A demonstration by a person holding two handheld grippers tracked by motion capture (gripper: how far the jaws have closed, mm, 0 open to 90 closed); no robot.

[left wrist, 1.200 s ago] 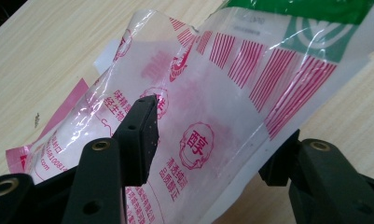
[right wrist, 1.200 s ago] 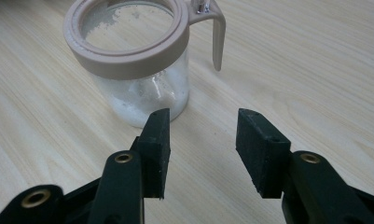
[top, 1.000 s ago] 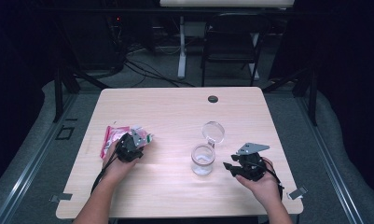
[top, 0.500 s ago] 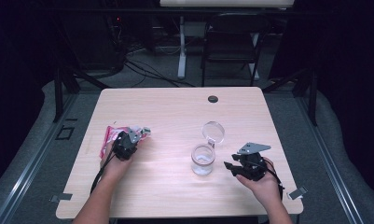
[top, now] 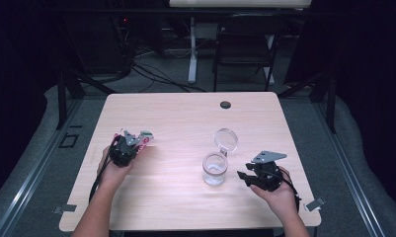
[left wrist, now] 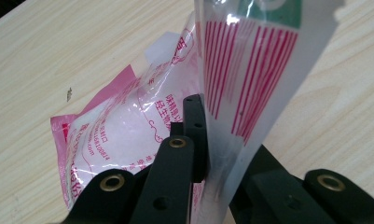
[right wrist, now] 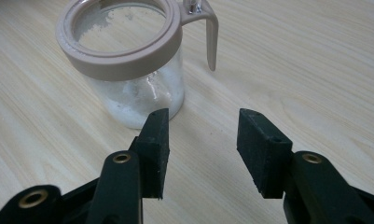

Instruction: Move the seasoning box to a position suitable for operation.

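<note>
Now my left tool (top: pixel 132 139) has just clamped the packet (left wrist: pixel 250 84) and lifted it toward two o'clock; my right tool (right wrist: pixel 205 140) stays apart by the jar (right wrist: pixel 128 60).

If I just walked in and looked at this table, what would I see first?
Probably the pink and white striped plastic bag at the table's left side, pinched tight in the left gripper and lifted by one edge. Next, the glass jar with white powder near the middle, its round lid swung open behind it, and the right gripper waiting open just beside it.
</note>
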